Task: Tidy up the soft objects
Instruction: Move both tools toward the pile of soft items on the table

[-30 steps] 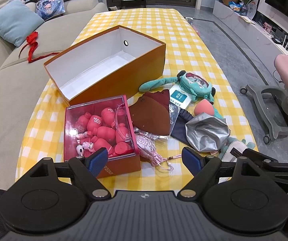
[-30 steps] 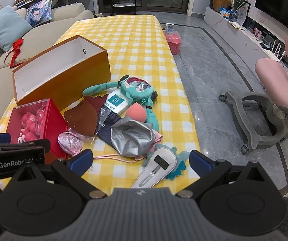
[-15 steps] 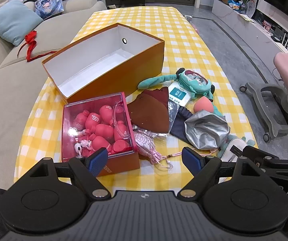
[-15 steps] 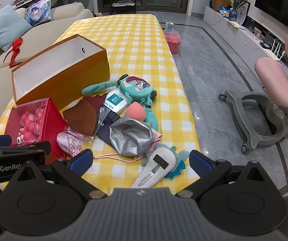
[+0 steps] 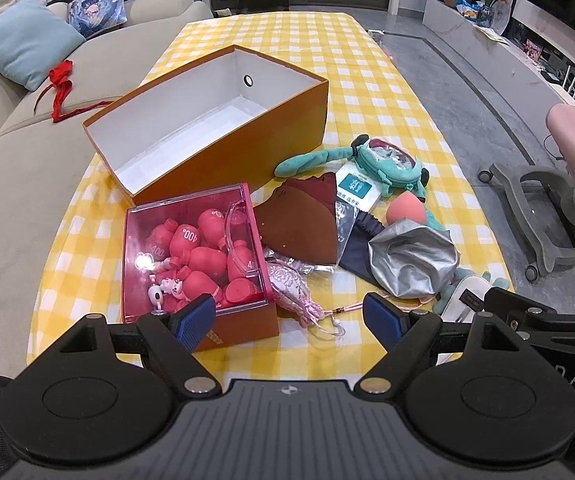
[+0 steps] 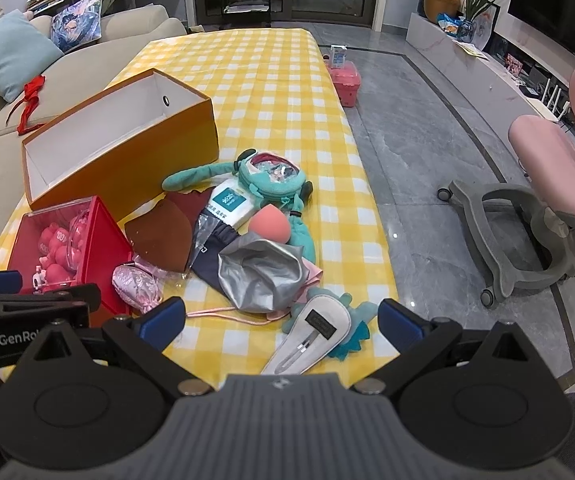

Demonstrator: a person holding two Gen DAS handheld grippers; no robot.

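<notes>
A heap of soft things lies on the yellow checked table [image 5: 287, 48]: a teal plush pouch [image 5: 383, 160] [image 6: 271, 176], a coral sponge [image 5: 405, 214] [image 6: 269, 228], a brown cloth [image 5: 299, 220] [image 6: 159, 236], a crumpled silver bag [image 5: 413, 258] [image 6: 261, 276], a pink sachet [image 5: 287, 284] [image 6: 133, 286] and a white slipper [image 6: 311, 334]. An empty orange box [image 5: 207, 120] [image 6: 115, 144] stands behind them. My left gripper [image 5: 287, 318] hovers open over the near edge by the sachet. My right gripper [image 6: 281, 318] is open above the slipper.
A red box [image 5: 195, 264] [image 6: 71, 244] with a clear lid holds several red bottles, near left. A beige sofa [image 5: 19, 148] runs along the left side. A pink chair with a grey base [image 6: 527, 236] stands on the floor to the right. A small pink case [image 6: 345, 80] sits on the floor beyond the table.
Both grippers have drawn slightly back and up from the table; the objects sit a little farther off in view. Nothing on the table has moved.
</notes>
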